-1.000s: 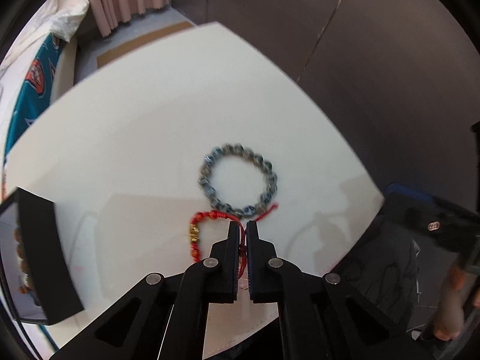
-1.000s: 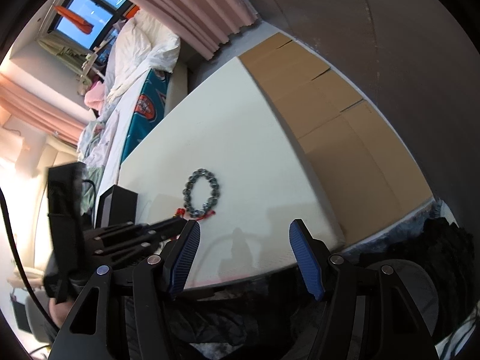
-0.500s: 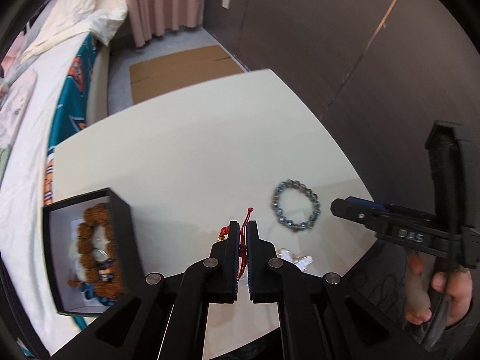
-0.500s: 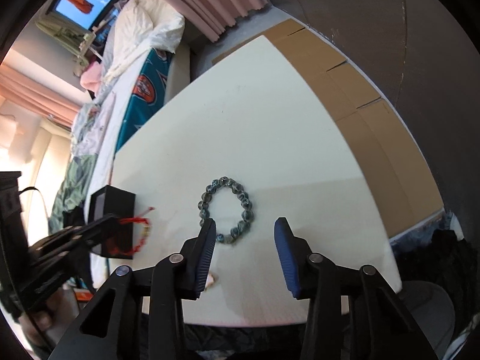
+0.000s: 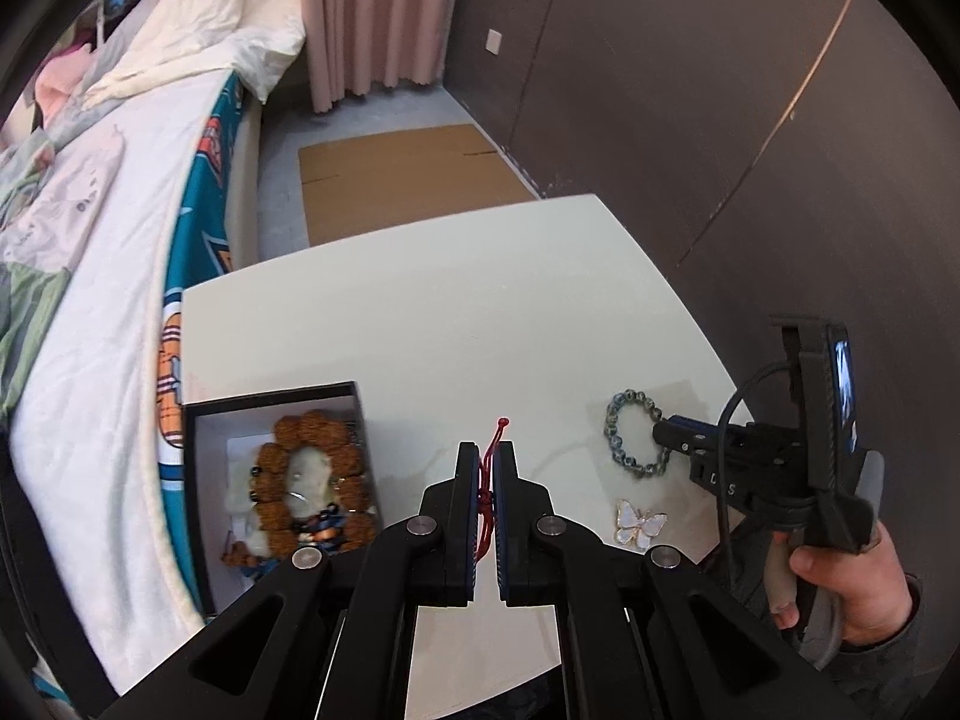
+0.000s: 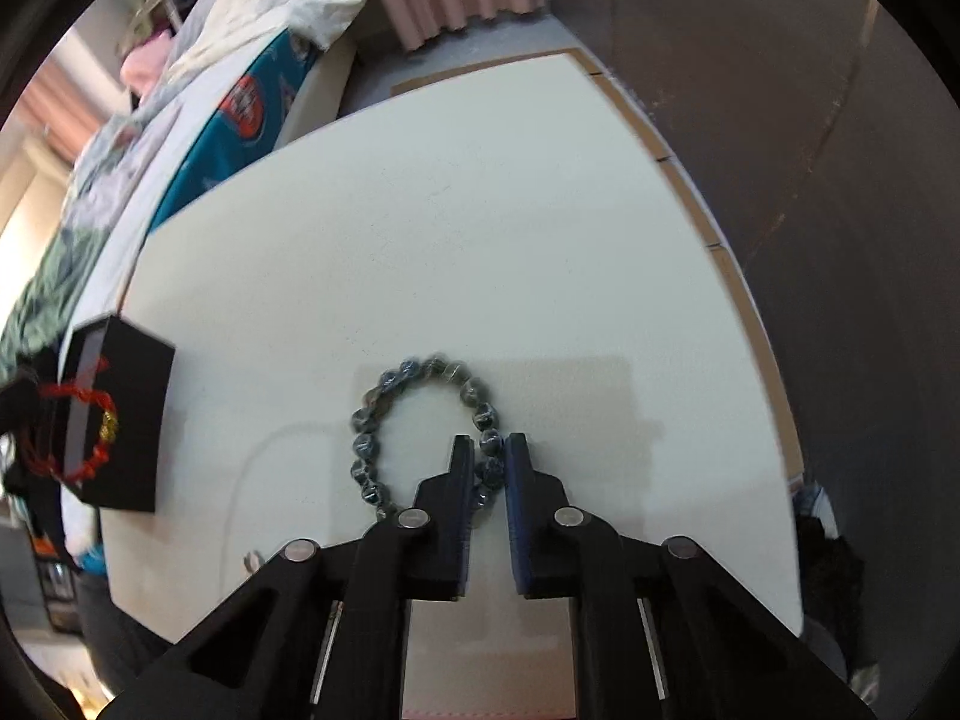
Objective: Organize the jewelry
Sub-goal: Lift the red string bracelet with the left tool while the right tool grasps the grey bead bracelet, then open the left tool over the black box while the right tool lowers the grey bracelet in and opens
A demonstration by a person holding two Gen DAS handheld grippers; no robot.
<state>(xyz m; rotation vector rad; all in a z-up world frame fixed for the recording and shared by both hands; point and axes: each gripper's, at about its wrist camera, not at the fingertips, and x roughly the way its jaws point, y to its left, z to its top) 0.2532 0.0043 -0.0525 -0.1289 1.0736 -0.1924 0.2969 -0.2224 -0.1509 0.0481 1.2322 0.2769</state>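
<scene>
While the black box with brown beads sits at the table's left, the left gripper pinches the red cord bracelet aloft beside it, probably ready to lower in. Rightward, the right gripper straddles the grey bead bracelet, jaws narrowed on its beads; lifting seems next.

A home bedroom is shown. A bed covered with white bedding and a teal patterned sheet is seen along one side, with pillows piled at its head. Pink curtains are hung to the floor beside a dark wall. A white table is placed against the bed, and flattened cardboard is laid on the floor.
</scene>
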